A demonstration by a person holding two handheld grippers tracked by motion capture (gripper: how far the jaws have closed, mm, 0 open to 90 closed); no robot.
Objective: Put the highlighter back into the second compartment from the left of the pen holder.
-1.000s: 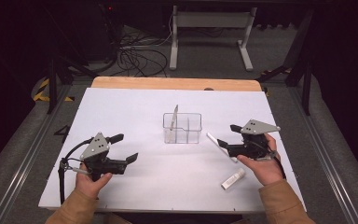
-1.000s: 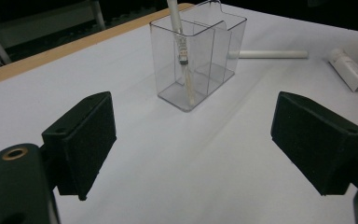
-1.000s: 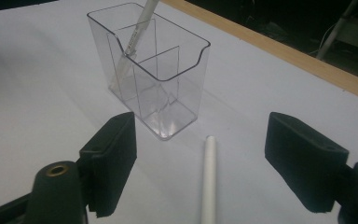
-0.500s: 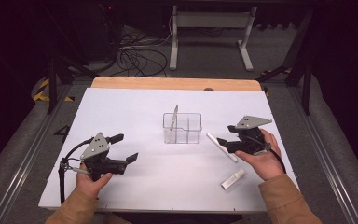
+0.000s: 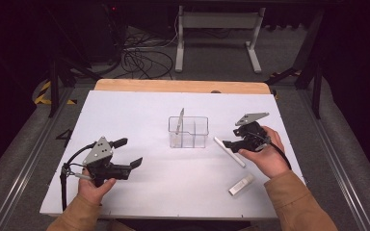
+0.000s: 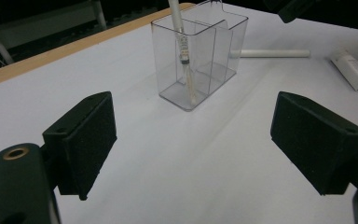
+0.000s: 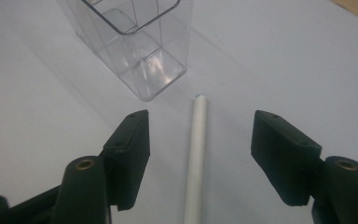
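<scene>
Desk [image 5: 125,115]: white sheet covering the top, a strip of bare wood showing along the far edge.

Clear container [image 5: 188,132]: transparent, divided into compartments, standing upright near the middle of the desk. A thin pen-like stick [image 5: 180,119] is leaning in its left compartment, its upper end rising above the rim; in the left gripper view the same container [image 6: 200,51] is showing the stick [image 6: 182,51] resting on the floor of the near compartment.

White rod [image 5: 229,151]: lying flat on the desk just right of the container, running diagonally toward the person. In the right gripper view the rod [image 7: 195,158] is lying between the two jaws, untouched by either, its far end stopping just short of the container [image 7: 135,42].

Small white block [image 5: 241,185]: lying flat on the desk nearer the person, apart from the rod.

Left gripper [image 5: 127,153]: being held in the left hand [image 5: 94,185] over the left part of the desk, jaws spread wide and gripping nothing, pointing toward the container.

Right gripper [image 5: 227,143]: being held in the right hand [image 5: 265,154], hovering low over the rod, jaws spread on either side of it.
</scene>
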